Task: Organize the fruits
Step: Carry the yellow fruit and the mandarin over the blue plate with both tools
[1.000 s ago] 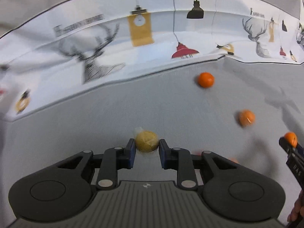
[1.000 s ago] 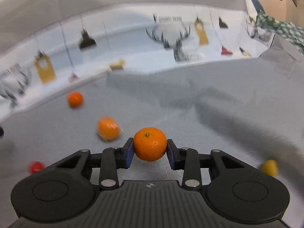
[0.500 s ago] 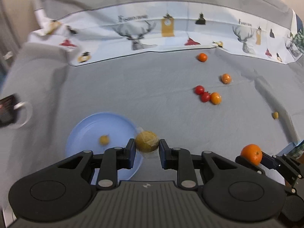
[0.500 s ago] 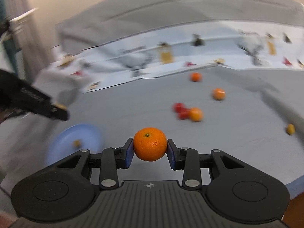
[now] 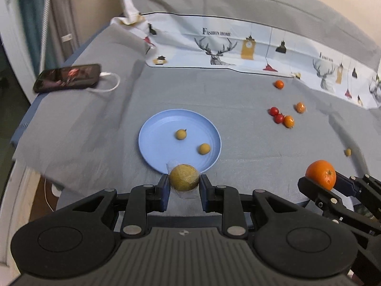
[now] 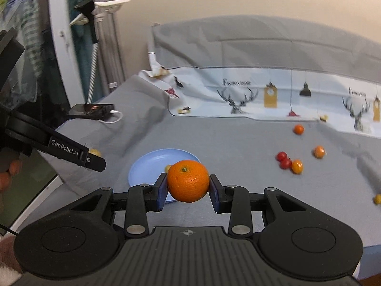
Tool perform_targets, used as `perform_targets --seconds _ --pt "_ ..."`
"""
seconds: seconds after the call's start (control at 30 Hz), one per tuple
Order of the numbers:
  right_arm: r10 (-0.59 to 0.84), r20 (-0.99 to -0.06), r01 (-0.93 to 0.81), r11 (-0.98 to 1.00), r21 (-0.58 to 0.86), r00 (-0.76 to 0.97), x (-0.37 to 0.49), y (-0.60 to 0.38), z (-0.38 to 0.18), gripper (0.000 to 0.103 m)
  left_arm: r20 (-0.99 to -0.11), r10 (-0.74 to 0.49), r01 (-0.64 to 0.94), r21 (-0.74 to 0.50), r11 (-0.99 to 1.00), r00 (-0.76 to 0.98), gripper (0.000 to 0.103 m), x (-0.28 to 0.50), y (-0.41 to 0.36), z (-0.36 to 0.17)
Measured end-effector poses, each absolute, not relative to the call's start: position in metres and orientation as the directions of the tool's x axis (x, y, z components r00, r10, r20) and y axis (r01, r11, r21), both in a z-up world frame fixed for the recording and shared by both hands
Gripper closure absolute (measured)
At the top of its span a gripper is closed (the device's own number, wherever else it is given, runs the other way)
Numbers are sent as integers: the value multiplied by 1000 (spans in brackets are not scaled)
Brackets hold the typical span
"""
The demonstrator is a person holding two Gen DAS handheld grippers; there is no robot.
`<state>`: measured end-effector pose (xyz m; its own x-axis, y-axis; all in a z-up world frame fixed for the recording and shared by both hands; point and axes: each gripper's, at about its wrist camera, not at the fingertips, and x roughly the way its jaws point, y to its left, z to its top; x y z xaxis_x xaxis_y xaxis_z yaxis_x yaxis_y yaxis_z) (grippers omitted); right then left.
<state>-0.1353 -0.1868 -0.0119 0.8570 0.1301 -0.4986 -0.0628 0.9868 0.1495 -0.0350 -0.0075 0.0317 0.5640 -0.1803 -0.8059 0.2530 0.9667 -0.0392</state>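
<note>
Grey bed sheet [image 5: 238,100], blue plate [image 5: 152,140] centre: left claw [image 5: 184,186] grips yellow-green fruit [image 5: 184,177] at plate's near rim, right claw [image 6: 188,188] grips orange [image 6: 188,181].

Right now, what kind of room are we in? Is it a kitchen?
Probably not a kitchen; it looks like a bedroom. The fruit and blue plate sit on a grey sheet spread over what seems a bed, with deer-print bedding behind and a phone charging at the edge.
</note>
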Motion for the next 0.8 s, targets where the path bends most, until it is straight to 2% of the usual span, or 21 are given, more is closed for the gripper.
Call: perform_targets --seconds 0.3,0.8 --pt "118 -499 -89 993 81 858 -147 -161 -2 65 -771 -238 238 -115 964 591 74 -56 19 39" --pt "92 -508 -88 996 31 857 -147 -147 0 65 -758 -269 244 -149 958 594 74 -57 29 37"
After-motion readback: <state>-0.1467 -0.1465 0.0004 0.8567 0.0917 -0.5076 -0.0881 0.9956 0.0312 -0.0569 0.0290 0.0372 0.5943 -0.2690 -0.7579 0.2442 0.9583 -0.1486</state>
